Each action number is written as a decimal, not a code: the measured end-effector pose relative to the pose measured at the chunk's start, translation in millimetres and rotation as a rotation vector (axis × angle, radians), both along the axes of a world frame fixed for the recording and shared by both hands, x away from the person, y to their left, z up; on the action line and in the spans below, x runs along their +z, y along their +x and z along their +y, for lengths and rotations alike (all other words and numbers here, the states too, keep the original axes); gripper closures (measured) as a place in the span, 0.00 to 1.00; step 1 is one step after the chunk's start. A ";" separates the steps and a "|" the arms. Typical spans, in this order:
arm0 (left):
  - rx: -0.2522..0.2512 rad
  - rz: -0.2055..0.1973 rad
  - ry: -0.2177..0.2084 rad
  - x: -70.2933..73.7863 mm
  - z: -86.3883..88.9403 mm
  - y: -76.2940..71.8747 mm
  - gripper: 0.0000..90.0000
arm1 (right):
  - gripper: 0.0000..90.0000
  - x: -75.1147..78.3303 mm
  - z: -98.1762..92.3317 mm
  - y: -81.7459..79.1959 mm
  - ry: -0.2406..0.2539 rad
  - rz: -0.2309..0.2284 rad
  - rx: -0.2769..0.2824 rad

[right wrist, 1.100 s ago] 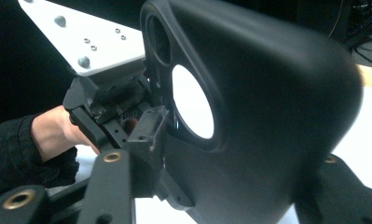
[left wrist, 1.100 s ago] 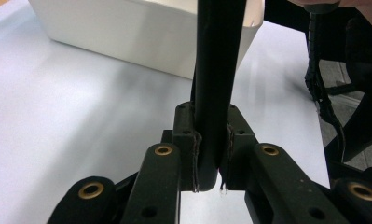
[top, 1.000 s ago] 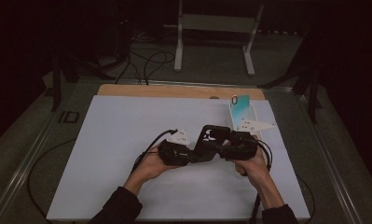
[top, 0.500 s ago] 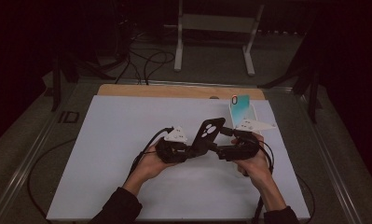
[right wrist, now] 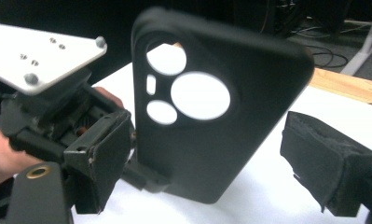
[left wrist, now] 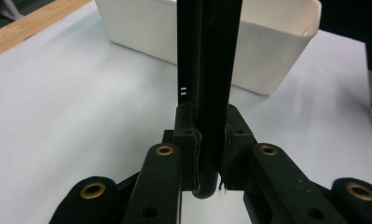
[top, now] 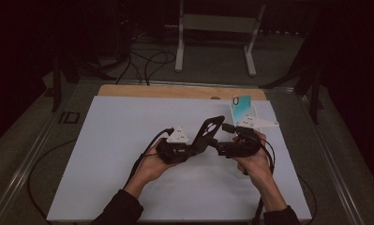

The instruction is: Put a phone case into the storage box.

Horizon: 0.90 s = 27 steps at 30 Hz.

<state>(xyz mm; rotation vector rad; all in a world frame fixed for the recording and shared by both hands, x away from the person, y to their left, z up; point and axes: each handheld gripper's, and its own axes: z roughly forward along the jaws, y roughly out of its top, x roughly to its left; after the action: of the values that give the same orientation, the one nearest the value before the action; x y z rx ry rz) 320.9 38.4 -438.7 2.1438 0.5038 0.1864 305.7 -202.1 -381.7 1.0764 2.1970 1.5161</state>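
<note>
Left gripper [top: 194, 149] clamping black phone case [top: 210, 131], white bin [left wrist: 211, 37] behind

A: Count, using the white rectangular table mat [top: 128, 154] as the landmark. Handheld black two-jaw grippers: two, both over the mat's near right half, the left gripper [top: 194, 149] and the right gripper [top: 220, 146].

B: Grey three-cornered plates?

A: Two, one atop each gripper.

B: Phone cases?

A: Two. One black soft phone case with camera cut-outs [right wrist: 207, 116], raised above the mat between the grippers. One teal phone case [top: 241, 106], at the mat's far right corner.

B: Containers?

A: One white rectangular plastic bin [left wrist: 267, 51], standing on the mat.

B: Hands?

A: Two, one per gripper.
</note>
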 end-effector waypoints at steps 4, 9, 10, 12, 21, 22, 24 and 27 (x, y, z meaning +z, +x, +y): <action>0.000 -0.003 0.004 0.4 -0.5 -0.5 0.89 | 0.18 1.1 2.2 2.8 0.013 0.008 -0.015; -0.002 -0.006 0.007 0.1 -1.9 -1.8 0.89 | 0.16 3.8 3.0 5.3 0.041 0.013 -0.039; -0.005 -0.008 0.009 -0.3 -3.2 -2.5 0.89 | 0.15 4.3 3.4 5.6 0.046 0.013 -0.042; -0.005 -0.007 0.004 -0.8 -4.5 -3.2 0.89 | 0.14 4.8 4.4 6.3 0.056 0.014 -0.046; -0.009 -0.011 0.001 -0.6 -10.1 -6.0 0.89 | 0.12 3.2 7.9 8.9 0.081 0.016 -0.075; -0.010 -0.011 -0.001 -0.6 -10.4 -6.3 0.89 | 0.12 3.0 8.7 9.0 0.080 0.015 -0.081; -0.008 -0.012 -0.007 -0.5 -10.5 -6.8 0.89 | 0.12 2.5 10.2 9.0 0.075 0.008 -0.087; -0.008 -0.011 -0.020 -0.1 -9.9 -7.2 0.90 | 0.12 1.8 11.8 9.0 0.068 0.001 -0.097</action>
<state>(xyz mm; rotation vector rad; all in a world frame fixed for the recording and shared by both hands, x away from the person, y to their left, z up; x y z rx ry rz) 313.7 28.5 -438.7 2.1236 0.4888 0.1875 314.8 -190.3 -379.8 1.1868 2.0751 1.5581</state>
